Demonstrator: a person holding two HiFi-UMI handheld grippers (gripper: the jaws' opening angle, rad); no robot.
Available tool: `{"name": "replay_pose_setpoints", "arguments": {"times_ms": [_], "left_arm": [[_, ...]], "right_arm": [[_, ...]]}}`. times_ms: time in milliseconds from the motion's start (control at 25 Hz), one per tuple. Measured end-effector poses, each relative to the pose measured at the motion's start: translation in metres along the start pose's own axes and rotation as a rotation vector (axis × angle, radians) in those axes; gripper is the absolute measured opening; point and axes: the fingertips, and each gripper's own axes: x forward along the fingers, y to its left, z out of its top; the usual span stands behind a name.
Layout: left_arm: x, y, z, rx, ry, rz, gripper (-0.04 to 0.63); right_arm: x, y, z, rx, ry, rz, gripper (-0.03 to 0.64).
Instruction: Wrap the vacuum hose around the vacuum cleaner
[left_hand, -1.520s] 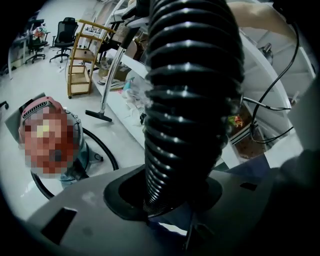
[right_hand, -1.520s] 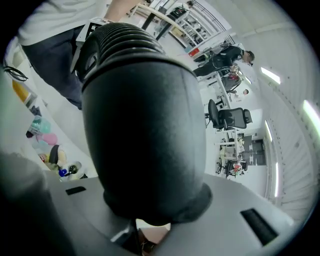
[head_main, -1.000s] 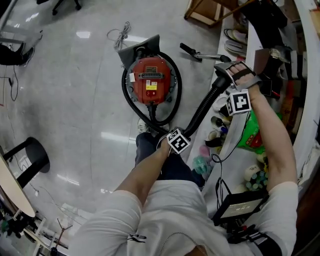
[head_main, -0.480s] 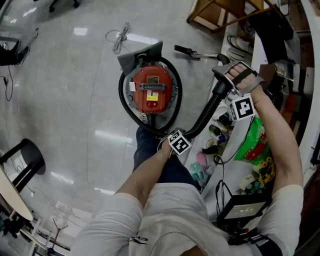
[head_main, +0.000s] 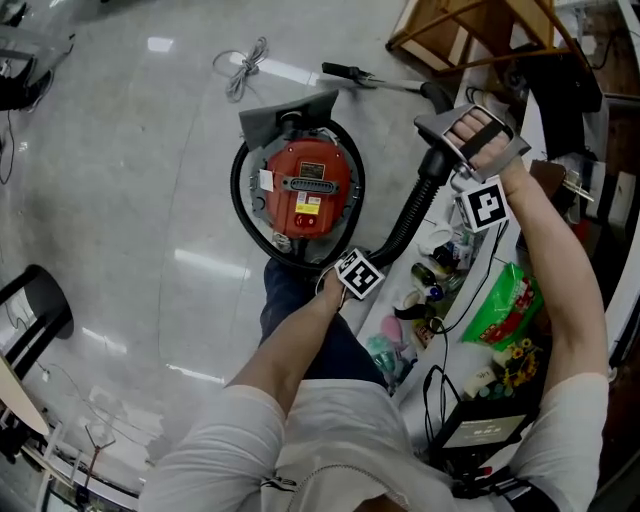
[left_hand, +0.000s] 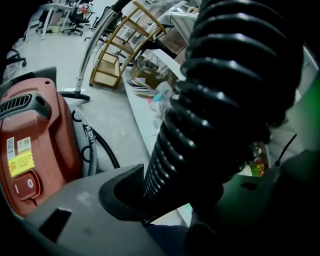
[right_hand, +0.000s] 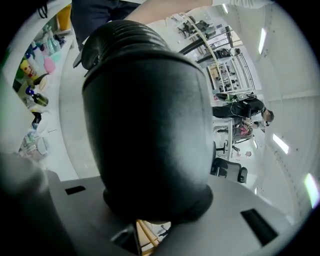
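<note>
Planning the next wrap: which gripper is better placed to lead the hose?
Right, probably: the right gripper holds the hose at its free end, clear of the vacuum cleaner. The left gripper, jaws just eased wider around it, sits beside the body.

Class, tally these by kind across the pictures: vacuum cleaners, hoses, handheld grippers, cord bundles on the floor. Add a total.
red vacuum cleaner: 1
black hose: 1
grippers: 2 (left gripper, right gripper)
white cord bundle: 1
Total: 5
</note>
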Motion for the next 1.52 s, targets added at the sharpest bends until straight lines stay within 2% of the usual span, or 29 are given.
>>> {"name": "replay_pose_setpoints", "arguments": {"times_ms": [240, 520, 800, 1080, 1200, 1400, 1440, 1520], "left_arm": [[0.010, 0.018, 0.019, -0.043, -0.027, -0.002, 0.192], [0.004, 0.038, 0.042, -0.043, -0.066, 0.013, 0.196], [0.011, 0.052, 0.027, -0.062, -0.031, 0.028, 0.199], [0.016, 0.051, -0.024, 0.074, 0.113, 0.039, 0.216], [0.004, 0.059, -0.047, 0.205, 0.187, 0.045, 0.238], [-0.023, 0.077, -0.082, 0.447, 0.362, 0.004, 0.297], [-0.026, 0.079, -0.085, 0.458, 0.378, -0.007, 0.315], [-0.030, 0.081, -0.087, 0.433, 0.382, -0.034, 0.349]], "right_arm": [[0.026, -0.019, 0.010, -0.031, -0.051, -0.002, 0.120], [0.040, -0.042, 0.009, -0.043, -0.068, -0.046, 0.123], [0.065, -0.052, 0.032, -0.115, -0.106, -0.093, 0.126], [0.063, -0.019, 0.053, -0.138, -0.147, -0.072, 0.127], [0.062, -0.013, 0.056, -0.132, -0.145, -0.082, 0.127], [0.056, -0.001, 0.061, -0.113, -0.153, -0.084, 0.127], [0.055, 0.002, 0.064, -0.113, -0.160, -0.082, 0.127], [0.051, 0.012, 0.071, -0.117, -0.173, -0.070, 0.127]]}}
